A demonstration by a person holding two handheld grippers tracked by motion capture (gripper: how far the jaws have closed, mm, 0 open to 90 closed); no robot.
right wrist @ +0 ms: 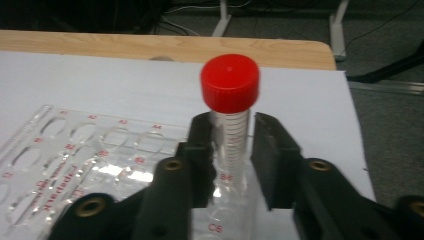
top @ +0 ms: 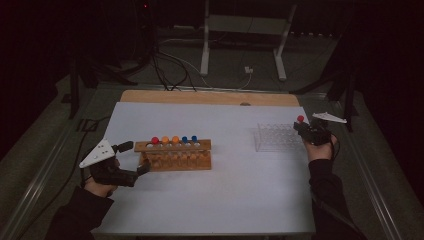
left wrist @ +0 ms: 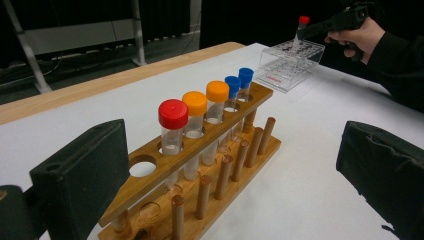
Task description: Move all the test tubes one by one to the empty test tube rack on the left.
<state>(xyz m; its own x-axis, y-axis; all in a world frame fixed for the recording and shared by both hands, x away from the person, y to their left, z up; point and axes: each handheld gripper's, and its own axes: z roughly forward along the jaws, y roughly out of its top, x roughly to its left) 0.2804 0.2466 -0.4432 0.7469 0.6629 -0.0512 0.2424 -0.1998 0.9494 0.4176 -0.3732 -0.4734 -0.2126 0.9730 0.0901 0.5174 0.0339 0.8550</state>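
Red-capped tube [right wrist: 230, 115] sits gripped in the right claw [right wrist: 231, 150] over the clear rack [right wrist: 75, 160].

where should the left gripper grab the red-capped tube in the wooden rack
Grip the red-capped tube on its cap or the clear neck just under it, coming down from above. It stands upright at the row's end, with an empty hole on one side and an orange-capped tube close on the other, so the jaws should straddle it across the wooden rack.

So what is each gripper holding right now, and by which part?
The right gripper grips a red-capped tube by its clear body just under the cap, over the clear rack. The left gripper is open, holding nothing.
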